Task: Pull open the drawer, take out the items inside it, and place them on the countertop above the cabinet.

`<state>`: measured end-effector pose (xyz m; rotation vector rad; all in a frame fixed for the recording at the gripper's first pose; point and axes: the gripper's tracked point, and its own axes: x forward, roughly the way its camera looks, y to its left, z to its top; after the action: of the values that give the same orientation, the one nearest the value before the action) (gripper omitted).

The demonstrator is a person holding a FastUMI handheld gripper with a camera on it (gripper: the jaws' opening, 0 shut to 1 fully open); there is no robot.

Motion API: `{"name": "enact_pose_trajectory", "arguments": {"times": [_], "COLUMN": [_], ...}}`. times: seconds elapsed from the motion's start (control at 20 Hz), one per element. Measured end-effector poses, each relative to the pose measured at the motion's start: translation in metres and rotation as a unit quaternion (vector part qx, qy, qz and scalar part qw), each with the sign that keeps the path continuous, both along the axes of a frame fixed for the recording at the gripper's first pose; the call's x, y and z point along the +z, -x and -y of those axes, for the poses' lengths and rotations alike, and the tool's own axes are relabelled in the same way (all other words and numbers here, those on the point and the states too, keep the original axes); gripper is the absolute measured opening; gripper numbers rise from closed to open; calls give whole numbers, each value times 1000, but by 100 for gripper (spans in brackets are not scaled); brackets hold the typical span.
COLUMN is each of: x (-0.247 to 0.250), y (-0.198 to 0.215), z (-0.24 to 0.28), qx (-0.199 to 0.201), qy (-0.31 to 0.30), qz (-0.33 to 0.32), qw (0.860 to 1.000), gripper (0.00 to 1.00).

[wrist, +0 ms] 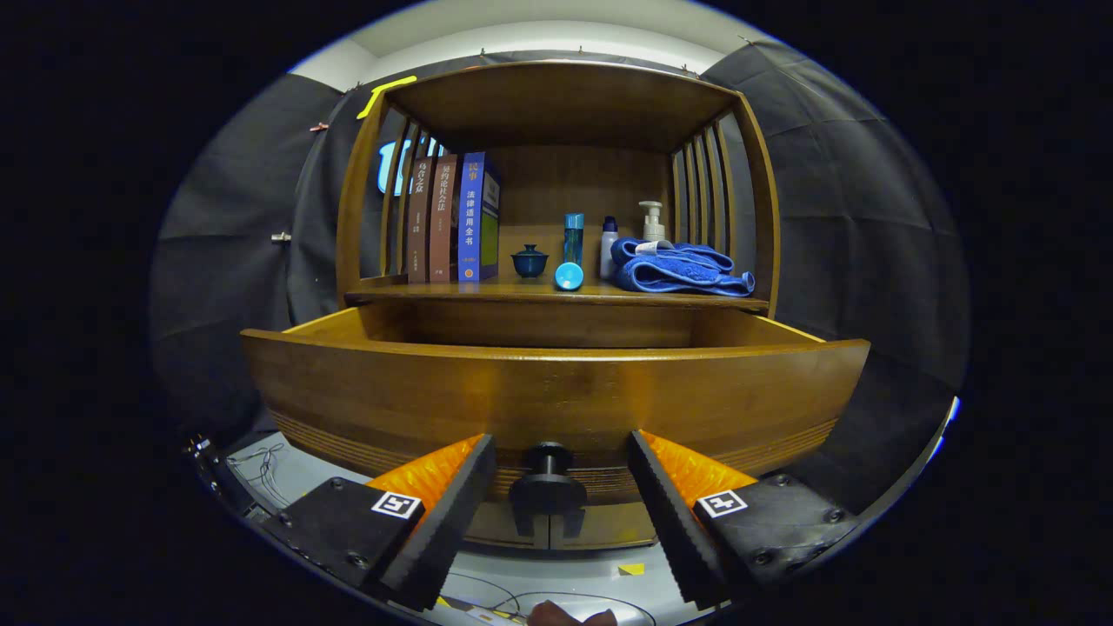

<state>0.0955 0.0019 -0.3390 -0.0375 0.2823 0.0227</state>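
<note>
We see the gripper [556, 500] level at the lower middle of the frame, its fingers [452, 504] spread apart, released, with the drawer knob [548, 487] between them and touching neither. The drawer [556, 391] is pulled out in the centre; its front hides what is inside. On the worktop [487, 294] above stand books [452, 217], a small cup [529, 261], bottles [573, 239] and a blue towel [678, 268].

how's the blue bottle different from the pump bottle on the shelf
The blue bottle is see-through blue with a flat top; the pump bottle is pale with a pump head. The blue bottle stands in the open beside the small cup; the pump bottle stands behind the folded towel. Both are upright.
</note>
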Motion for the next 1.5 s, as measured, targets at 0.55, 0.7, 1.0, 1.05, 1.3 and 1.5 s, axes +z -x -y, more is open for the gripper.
{"name": "enact_pose_trajectory", "arguments": {"times": [0.55,0.7,1.0,1.05,1.3,1.5], "x": [-12,-14,-20,-21,-26,-26], "y": [-68,-82,-109,-112,-131,-132], "z": [-4,-5,-9,-10,-12,-10], "qx": [-3,-5,-7,-9,-8,-7], "qy": [-7,-6,-10,-11,-11,7], "qz": [-13,-18,-25,-26,-29,-24], "qw": [1000,1000,1000,1000,999,1000], "gripper": [100,100,100,100,100,100]}}
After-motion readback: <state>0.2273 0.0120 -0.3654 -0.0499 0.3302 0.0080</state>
